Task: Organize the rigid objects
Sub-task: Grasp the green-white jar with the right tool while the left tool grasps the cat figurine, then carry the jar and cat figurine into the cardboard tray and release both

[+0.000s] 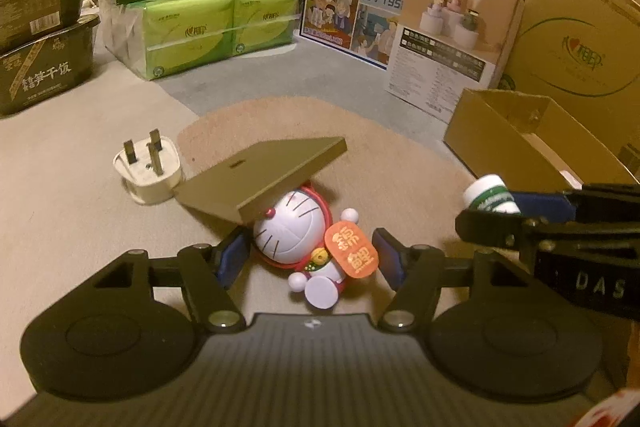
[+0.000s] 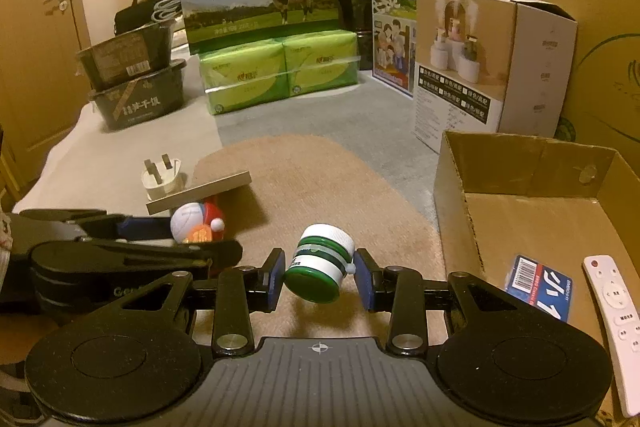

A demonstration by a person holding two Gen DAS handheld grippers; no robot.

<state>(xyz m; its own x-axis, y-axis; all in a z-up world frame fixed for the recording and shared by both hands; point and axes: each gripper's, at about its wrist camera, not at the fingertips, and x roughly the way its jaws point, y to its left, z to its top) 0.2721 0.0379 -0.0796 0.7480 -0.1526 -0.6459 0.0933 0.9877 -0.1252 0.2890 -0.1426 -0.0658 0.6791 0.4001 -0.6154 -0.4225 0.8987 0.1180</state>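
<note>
A Doraemon figurine (image 1: 296,231) lies on the tan mat between the blue pads of my left gripper (image 1: 310,257), whose jaws stand open around it without touching. A flat tan board (image 1: 260,175) leans over the figurine's head. My right gripper (image 2: 318,277) is shut on a small white-and-green jar (image 2: 320,267) and holds it above the mat, left of the open cardboard box (image 2: 452,183). The jar also shows in the left wrist view (image 1: 490,195). The figurine also shows in the right wrist view (image 2: 198,223).
A white wall plug (image 1: 146,171) lies prongs-up left of the board. The box holds a white remote (image 2: 616,323) and a blue packet (image 2: 540,287). Milk cartons, green tissue packs (image 1: 208,31), black tubs (image 1: 44,67) and large cartons stand behind.
</note>
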